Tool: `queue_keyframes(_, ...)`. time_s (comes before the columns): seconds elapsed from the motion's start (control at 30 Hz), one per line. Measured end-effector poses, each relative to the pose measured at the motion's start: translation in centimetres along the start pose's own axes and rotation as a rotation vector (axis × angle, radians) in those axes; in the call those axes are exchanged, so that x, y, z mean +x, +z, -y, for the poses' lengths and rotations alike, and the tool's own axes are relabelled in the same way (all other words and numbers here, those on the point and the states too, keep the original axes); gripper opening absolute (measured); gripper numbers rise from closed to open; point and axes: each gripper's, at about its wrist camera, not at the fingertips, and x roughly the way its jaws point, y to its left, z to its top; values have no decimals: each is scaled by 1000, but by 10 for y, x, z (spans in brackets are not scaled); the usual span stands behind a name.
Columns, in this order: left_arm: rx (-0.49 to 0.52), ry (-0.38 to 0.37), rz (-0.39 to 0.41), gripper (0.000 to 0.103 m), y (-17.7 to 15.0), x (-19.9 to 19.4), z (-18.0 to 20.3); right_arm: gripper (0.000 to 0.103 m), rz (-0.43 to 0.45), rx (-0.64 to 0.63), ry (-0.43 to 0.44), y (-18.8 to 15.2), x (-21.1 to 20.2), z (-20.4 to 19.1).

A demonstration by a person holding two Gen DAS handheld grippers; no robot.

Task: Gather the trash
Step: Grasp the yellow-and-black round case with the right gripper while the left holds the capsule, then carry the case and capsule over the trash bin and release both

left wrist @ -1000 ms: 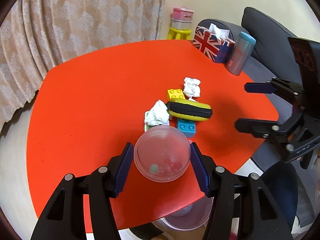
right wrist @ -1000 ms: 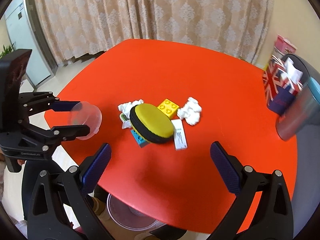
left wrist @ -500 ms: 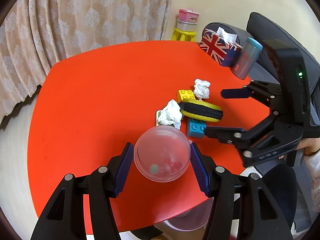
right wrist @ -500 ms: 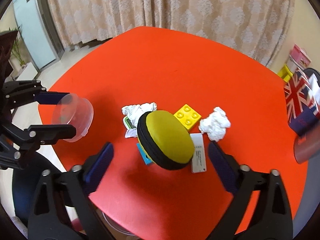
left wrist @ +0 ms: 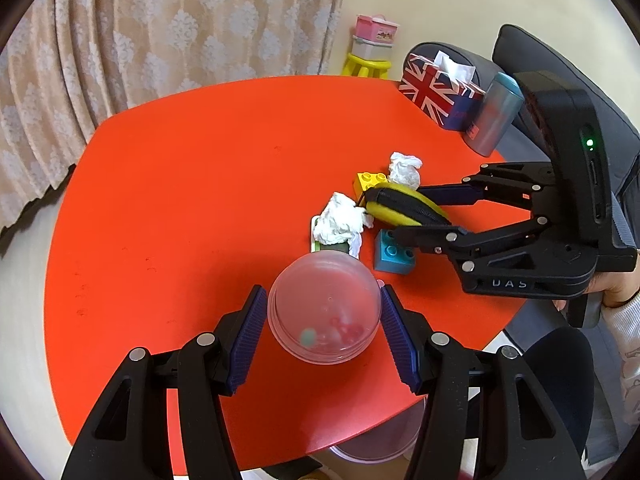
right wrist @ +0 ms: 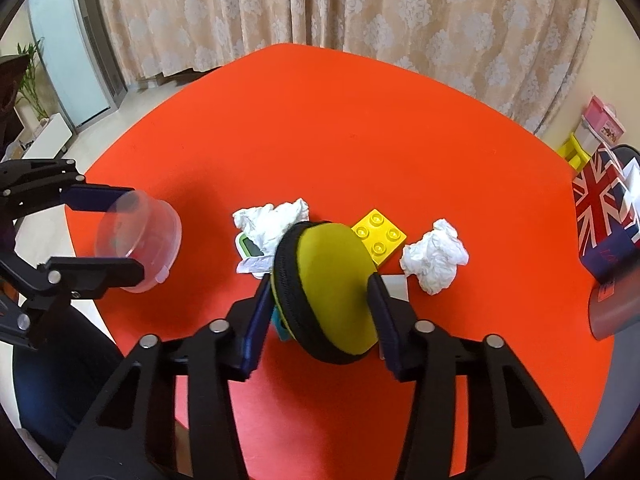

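From the left wrist camera, the left tool (left wrist: 324, 330) holds a clear tub (left wrist: 323, 307) by its sides, low over the near edge of the red counter (left wrist: 200, 184), probably kept close so trash has a short way to travel. Small red and green bits lie inside; what they are is hard to tell. The right tool (left wrist: 416, 214) reaches in from the right, its jaws around a yellow zip case (left wrist: 400, 208) that sits on the clutter. A crumpled tissue (left wrist: 340, 222) lies just beside the case, partly covering a green-edged card. A second tissue (left wrist: 405, 168) sits behind a yellow brick (left wrist: 368, 181), and a blue brick (left wrist: 394, 251) lies under the near jaw.

From the right wrist camera, the right tool's jaws have just been closing and now press both sides of the case, probably to lift it off the trash. The blue brick is almost hidden beneath the case. The left tool's body is cut off at the left frame edge.
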Motion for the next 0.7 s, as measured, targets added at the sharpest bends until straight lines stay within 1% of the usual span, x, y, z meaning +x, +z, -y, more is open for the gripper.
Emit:
queue_keyframes(0.2,4,-5,7,56,1,0,2,34,29,9,2,2,-10,4)
queue_keyframes(0.27,6,-6,8,56,2,-1,4,33,38,15,1,3,-13,6)
queue_keyframes(0.4,10,-9,12,56,3,-3,7,33,61,31,-1,2,-23,7)
queue_keyframes(0.7,36,-19,33,56,4,-18,19,33,117,77,-1,-6,-73,8)
